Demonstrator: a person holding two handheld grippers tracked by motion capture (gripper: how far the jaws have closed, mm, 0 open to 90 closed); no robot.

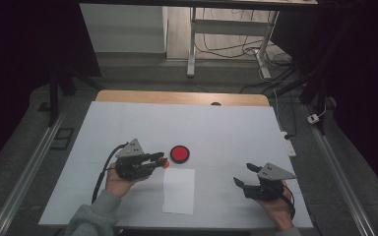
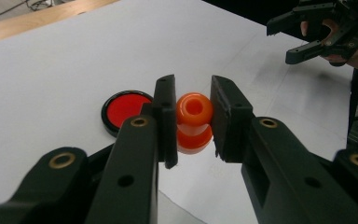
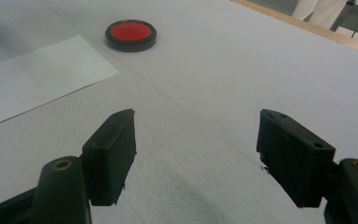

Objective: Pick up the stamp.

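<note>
My left gripper (image 1: 163, 160) is shut on a small orange knob-shaped piece (image 2: 194, 122), its two black jaws pressing on both sides. It hangs just left of a round red pad in a black rim (image 1: 179, 153), which lies on the table (image 1: 226, 132). The same red pad (image 3: 131, 34) lies far ahead in the right gripper view. My right gripper (image 1: 243, 174) stands open near the table's front right, nothing between its jaws. From the left gripper view I see that other gripper (image 2: 303, 39) at the upper right.
A white sheet of paper (image 1: 178, 191) lies flat below the red pad, near the front edge. The table's wooden back edge (image 1: 182, 97) shows behind the white cover. Cables and desk legs stand on the floor beyond.
</note>
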